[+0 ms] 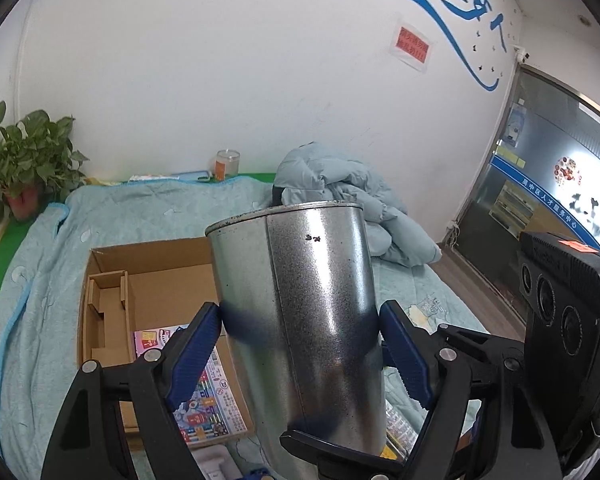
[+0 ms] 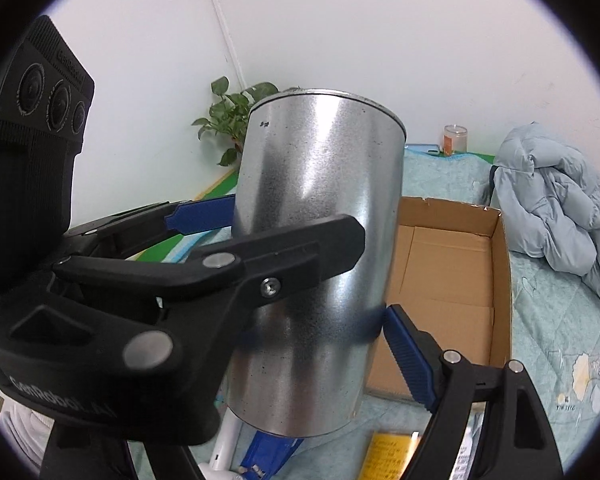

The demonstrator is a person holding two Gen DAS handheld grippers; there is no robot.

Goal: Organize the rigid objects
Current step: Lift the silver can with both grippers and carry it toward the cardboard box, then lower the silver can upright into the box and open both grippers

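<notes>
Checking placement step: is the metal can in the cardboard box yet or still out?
Out. The metal can is held in the air between both claws, left claw and right claw, beside the cardboard box.

glossy speckled metal can (image 1: 300,300), matt cardboard box (image 1: 160,276)

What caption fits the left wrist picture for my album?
Two claws, left claw and right claw, lift a shiny metal can above the cardboard box on a blue blanket.

Potted plant (image 1: 28,160), crumpled blue jacket (image 1: 352,204)
</notes>
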